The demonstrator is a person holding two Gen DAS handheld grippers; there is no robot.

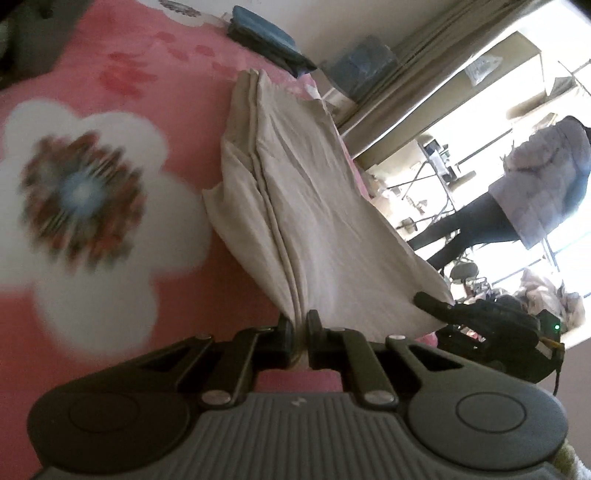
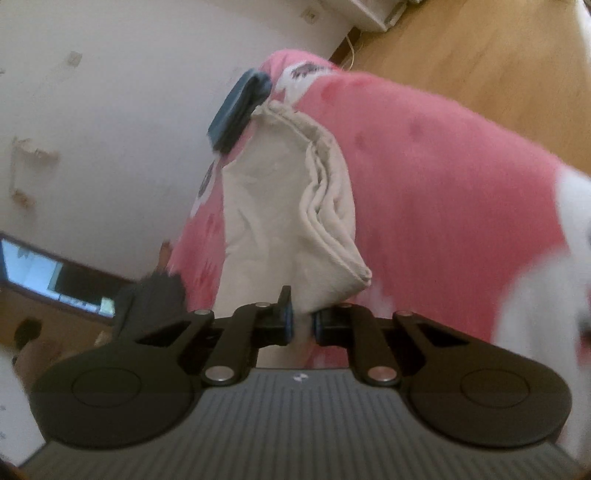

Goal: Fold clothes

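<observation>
Both wrist cams close, angled down; shared beige garment point(image 1: 314, 206).

Obscured and indistinct areas

The flower print point(image 1: 79, 195) on the pink blanket point(image 1: 110, 66) is motion-blurred. A person point(image 1: 532, 192) is cut off at the left wrist view's right edge. The cloth's point(image 2: 273, 206) pinched corners are hidden between both jaws.

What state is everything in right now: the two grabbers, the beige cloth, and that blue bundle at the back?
Left gripper: shut on the cloth's near corner.
Right gripper: shut on another corner.
Beige folded cloth garment: folded in layers, near end lifted off the pink flowered blanket.
Dark blue folded garment: folded, lying at the far edge.
</observation>
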